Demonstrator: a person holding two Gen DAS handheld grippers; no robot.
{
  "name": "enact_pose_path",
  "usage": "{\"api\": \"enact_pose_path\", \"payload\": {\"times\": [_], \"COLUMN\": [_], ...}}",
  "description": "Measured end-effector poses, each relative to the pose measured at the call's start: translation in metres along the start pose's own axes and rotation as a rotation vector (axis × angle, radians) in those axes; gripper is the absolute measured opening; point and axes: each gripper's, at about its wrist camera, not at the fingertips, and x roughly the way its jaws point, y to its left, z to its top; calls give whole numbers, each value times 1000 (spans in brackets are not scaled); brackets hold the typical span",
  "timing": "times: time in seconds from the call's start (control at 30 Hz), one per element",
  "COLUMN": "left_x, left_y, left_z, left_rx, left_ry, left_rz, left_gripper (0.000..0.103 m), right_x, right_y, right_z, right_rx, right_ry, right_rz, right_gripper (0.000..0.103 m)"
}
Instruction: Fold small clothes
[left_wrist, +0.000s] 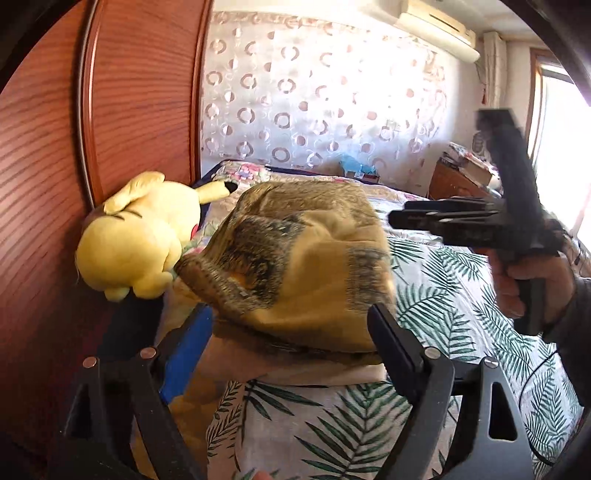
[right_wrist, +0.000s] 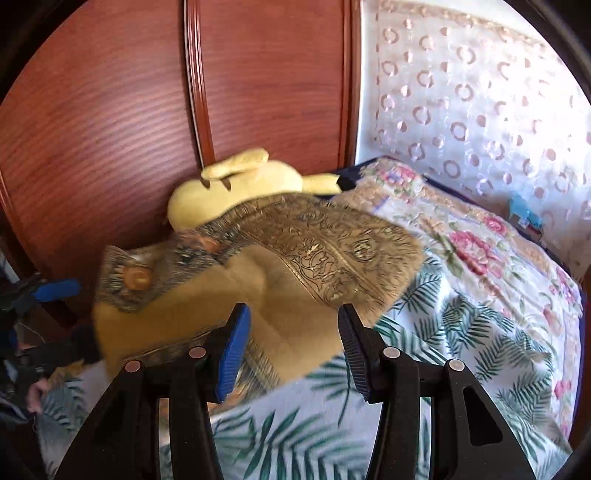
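In the left wrist view, the left gripper (left_wrist: 291, 334) is spreading its fingers (left_wrist: 393, 345) wide around the near edge of the yellow-brown cloth (left_wrist: 295, 254), not pinching it. The cloth is lying bunched in the middle of the frame on the leaf-print bed cover (left_wrist: 439, 314). I think a fold is being made; whichever fold comes next needs a firm pinch on an edge. The right gripper (right_wrist: 293, 349) is also spread wide, near the cloth but touching nothing. Only the left view is showing the right hand (left_wrist: 535, 291) at the right side. Only the right view is showing the cloth's fancy border (right_wrist: 325, 251). A yellow plush toy (left_wrist: 140, 236) is lying at the left by the wooden headboard (left_wrist: 48, 147).
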Motion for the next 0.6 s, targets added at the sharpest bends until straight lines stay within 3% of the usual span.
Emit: {"api": "enact_pose_path", "payload": {"times": [0.17,0.37,0.6], "left_x": [-18,-39,-53], "left_y": [-24,-59,-101], "left_z": [7,12,9], "left_rx": [54,92,121], "left_ry": [-39,-87,-107], "left_rz": [2,-28,-68], "left_gripper": [86,86,86], "right_x": [-58,-117,-157], "right_y": [11,21,37], "right_z": [-24,-60,-102], "right_rx": [26,87,141], "right_ry": [-74,-154,-181], "right_rz": [-57,-131,-243], "right_gripper": [52,61,65]}}
